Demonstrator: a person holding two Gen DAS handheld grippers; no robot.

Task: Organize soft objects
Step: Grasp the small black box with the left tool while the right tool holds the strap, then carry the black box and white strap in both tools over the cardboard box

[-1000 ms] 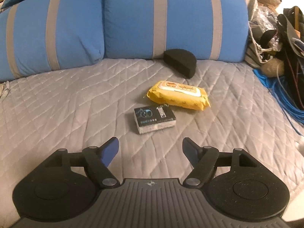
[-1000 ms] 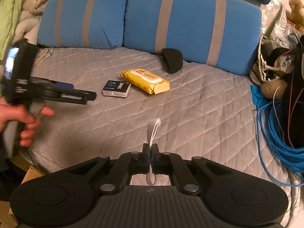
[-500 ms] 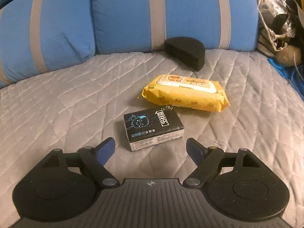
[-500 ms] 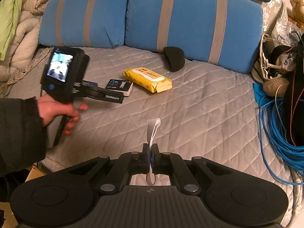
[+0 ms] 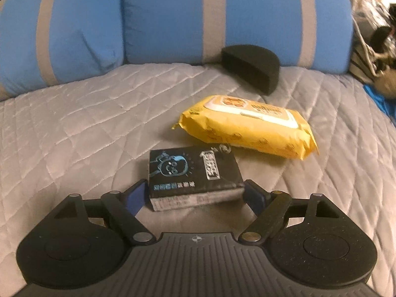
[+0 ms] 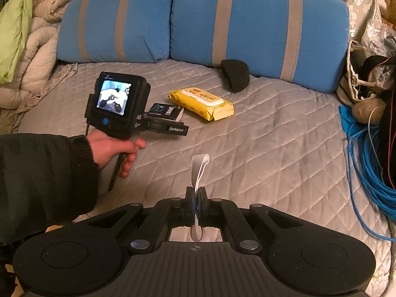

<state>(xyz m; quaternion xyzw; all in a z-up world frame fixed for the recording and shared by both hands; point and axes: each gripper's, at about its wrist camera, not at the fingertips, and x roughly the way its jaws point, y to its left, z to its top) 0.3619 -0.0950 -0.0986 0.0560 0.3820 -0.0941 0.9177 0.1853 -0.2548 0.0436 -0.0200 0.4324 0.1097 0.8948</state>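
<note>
The left hand-held gripper [image 5: 194, 195] has closed in on the black tissue pack [image 5: 193, 173]. A second ago the pack lay well ahead; now it sits between the spread, released fingers, not yet squeezed. The yellow wipes pack [image 5: 247, 126] lies just beyond. The right hand-held gripper [image 6: 197, 206] stays clenched on a white strip [image 6: 200, 170], so the pickup looks imminent.

Black pack [image 5: 194, 173]: blue cartoon face, white characters beside it, blue line of characters below, barcode-like print on side; none legible. Yellow wipes pack [image 5: 250, 126]: orange logo and print on white lid, too blurred to read. Left hand-held gripper [image 6: 173, 129]: white lettering on side bar, unreadable; "AG"-like mark on its body, uncertain.
</note>
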